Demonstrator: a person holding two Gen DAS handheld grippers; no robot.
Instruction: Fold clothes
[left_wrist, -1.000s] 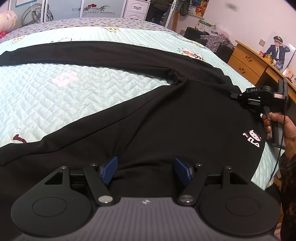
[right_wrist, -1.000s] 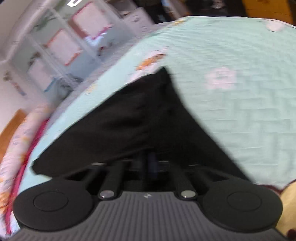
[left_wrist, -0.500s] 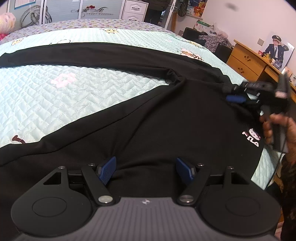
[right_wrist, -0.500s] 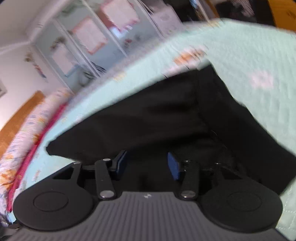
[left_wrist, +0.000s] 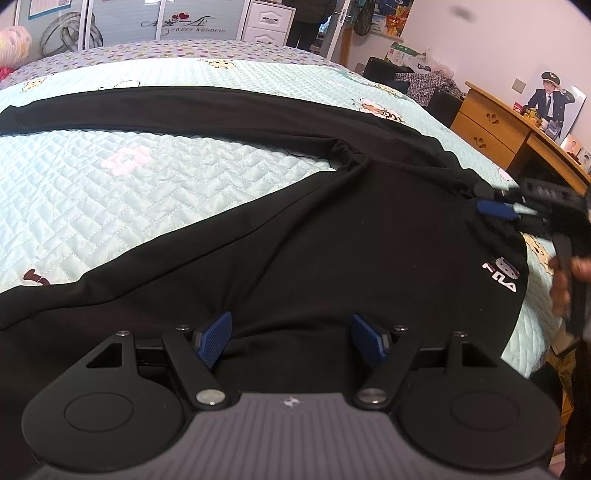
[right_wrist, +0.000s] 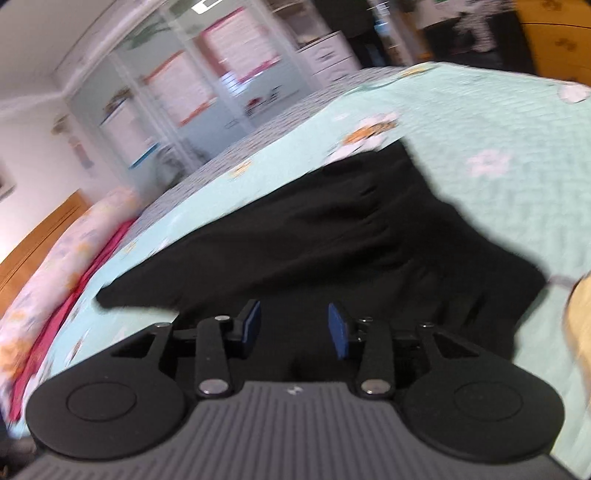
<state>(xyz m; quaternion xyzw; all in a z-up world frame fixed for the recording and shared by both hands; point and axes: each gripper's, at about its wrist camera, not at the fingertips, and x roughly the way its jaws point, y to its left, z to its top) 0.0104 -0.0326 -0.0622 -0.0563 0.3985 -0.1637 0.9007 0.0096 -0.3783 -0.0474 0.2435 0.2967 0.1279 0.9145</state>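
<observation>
Spread across the quilted mint-green bedspread (left_wrist: 155, 177) lies a pair of black knit trousers (left_wrist: 332, 236), legs splayed apart, with a small white logo (left_wrist: 502, 275) near the waist. Over the near waistband the left gripper (left_wrist: 291, 338) hovers with its blue ribbed pads wide apart, nothing pinched between them. At the far waist edge the right gripper (right_wrist: 294, 328), held in a hand (left_wrist: 569, 280), has its jaws opening over dark cloth, pads clear of it. Beyond the bed stand a wooden desk (left_wrist: 491, 125) with framed photos and a white drawer cabinet (left_wrist: 267, 22). The right wrist view is blurred.
</observation>
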